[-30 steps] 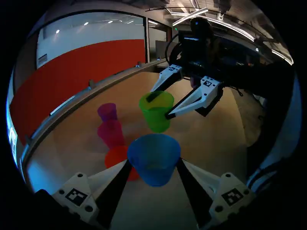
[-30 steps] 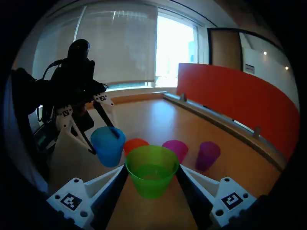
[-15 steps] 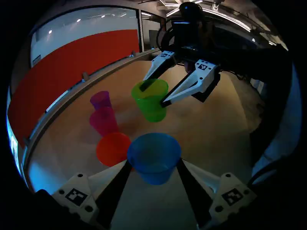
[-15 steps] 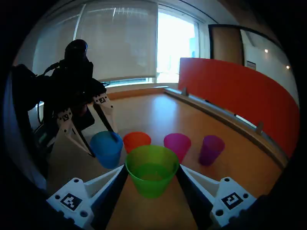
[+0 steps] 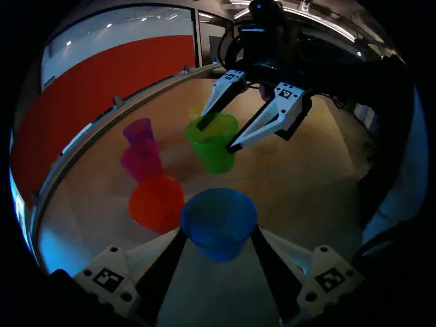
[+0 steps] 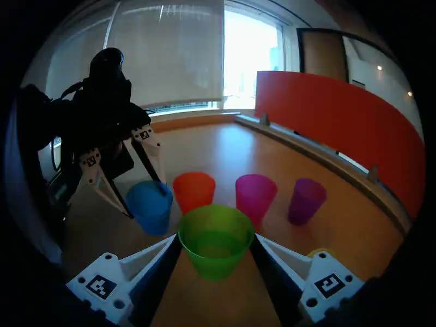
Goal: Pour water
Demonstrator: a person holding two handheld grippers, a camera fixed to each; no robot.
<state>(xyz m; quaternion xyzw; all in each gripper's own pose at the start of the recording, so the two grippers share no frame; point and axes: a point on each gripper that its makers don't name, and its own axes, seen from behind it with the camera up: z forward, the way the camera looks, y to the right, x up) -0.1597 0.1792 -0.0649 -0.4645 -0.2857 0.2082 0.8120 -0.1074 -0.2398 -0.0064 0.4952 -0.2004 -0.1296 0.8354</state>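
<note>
Three spare cups stand in a row on the wooden worktop (image 6: 218, 158): an orange translucent plastic cup (image 6: 193, 191), a magenta translucent plastic cup (image 6: 255, 194) and a purple translucent plastic cup (image 6: 306, 199). All are upright and apart from each other. In the left gripper view the orange one sits just beside my near finger, btwn me and the other two. A small yellow rim (image 6: 319, 252) peeks past a finger in the right gripper view; too little of it shows to tell what it is. A long red partition panel (image 6: 338, 114) runs along the worktop's far edge, w/ a bright window and blind (image 6: 163, 54) beyond. The person holding the rig is a dark shape in the bkgd.

All cups are tapered, smooth, see-through plastic w/ round open rims. The worktop is a pale, matt wood finish.

Left gripper (image 5: 218, 231): jaws part-closed on the blue translucent plastic cup (image 5: 218, 218), both fingers pressing its sides, rim up. Right gripper (image 6: 216, 240): jaws likewise clamped on the green translucent plastic cup (image 6: 215, 248), rim up. The two held cups face each other, apart. The green cup has a darker band low inside, poss. water. The blue cup's inside is too dim for me to tell.
</note>
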